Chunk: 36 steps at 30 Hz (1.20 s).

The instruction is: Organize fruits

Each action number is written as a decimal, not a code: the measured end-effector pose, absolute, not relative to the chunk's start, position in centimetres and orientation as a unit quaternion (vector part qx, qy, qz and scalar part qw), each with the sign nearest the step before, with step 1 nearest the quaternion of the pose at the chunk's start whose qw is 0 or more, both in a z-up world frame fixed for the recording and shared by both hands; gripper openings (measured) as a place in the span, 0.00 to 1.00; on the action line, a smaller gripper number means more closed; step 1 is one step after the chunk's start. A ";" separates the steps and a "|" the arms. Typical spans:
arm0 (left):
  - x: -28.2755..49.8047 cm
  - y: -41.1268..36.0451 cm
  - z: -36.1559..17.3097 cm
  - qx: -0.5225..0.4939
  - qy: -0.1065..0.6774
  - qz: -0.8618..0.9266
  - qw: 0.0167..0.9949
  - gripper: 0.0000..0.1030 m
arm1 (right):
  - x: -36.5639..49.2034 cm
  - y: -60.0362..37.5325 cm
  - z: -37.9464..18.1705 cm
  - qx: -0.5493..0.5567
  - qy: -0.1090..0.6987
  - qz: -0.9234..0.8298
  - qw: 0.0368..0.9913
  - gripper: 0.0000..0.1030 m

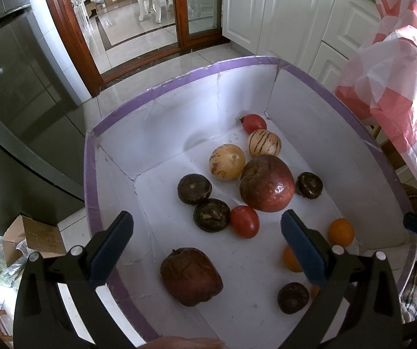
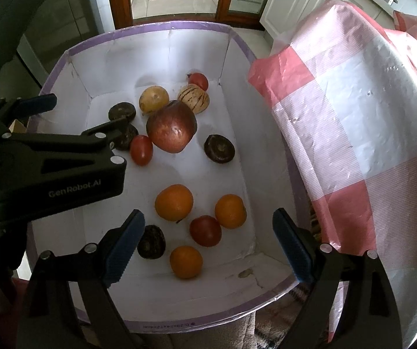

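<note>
Both jaws gape wide and empty above the fruit box.
The orange sits at twelve o'clock from the right gripper, nearer than the left gripper.

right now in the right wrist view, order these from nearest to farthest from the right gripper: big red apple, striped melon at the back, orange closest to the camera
From the right gripper:
1. Orange closest to the camera, just below and between the open fingers, at the near end of the box.
2. Big red apple, mid-box, left of centre.
3. Striped melon, behind the apple, near the back wall.
</note>
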<state>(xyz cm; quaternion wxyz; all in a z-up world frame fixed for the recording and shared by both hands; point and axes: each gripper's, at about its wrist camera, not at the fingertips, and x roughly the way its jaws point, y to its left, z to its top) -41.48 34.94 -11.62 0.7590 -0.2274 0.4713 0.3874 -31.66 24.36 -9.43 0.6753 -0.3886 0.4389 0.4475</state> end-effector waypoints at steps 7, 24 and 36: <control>-41.5 35.0 -11.6 -0.226 0.472 0.387 0.759 0.99 | -31.7 24.2 -9.4 -0.390 0.440 0.448 0.674 0.84; -41.4 35.2 -11.6 -0.226 0.473 0.386 0.759 0.99 | -31.7 24.2 -9.5 -0.391 0.440 0.449 0.672 0.84; -41.6 35.1 -11.8 -0.214 0.467 0.400 0.759 0.99 | -31.7 23.9 -9.5 -0.390 0.440 0.450 0.673 0.84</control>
